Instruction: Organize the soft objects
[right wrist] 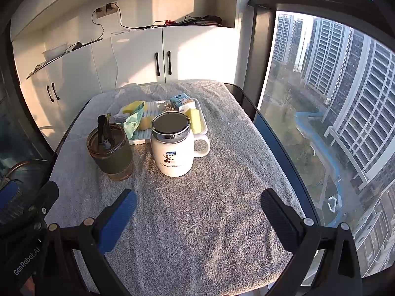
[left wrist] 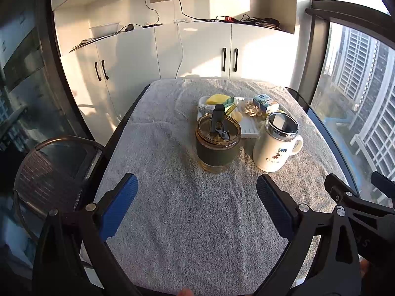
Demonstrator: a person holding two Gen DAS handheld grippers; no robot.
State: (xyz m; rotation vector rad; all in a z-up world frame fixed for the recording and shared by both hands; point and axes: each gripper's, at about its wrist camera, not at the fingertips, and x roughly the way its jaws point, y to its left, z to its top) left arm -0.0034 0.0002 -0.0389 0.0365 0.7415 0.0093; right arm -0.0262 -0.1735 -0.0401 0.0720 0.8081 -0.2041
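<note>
I saw a table draped in a grey towel, with both sets of tongs hovering above its near edge and nothing between their fingers. At the left, my left gripper hung released, its blue pads wide apart over bare towel. Past it, toward the middle of the table, stood a dark-sleeved glass tumbler with a lid and straw, and just to its right a white mug with a shiny lid, handle pointing to the right edge. Behind both, toward the far edge, lay a white tray holding the soft things: a yellow sponge at its far left corner, a crumpled pale green cloth beside it, a tissue packet at the far right corner, and another yellow sponge along the right side. A small pale heap sat mid-tray; I could not tell what it was. At the right, my right gripper also hung released, clear of everything. Since the soft items already lay in the tray, I judged the scene fitted either a finished gathering or items waiting to be taken out and sorted. Any reach to the tray would have had to pass over or around the two cups without tipping them.
</note>
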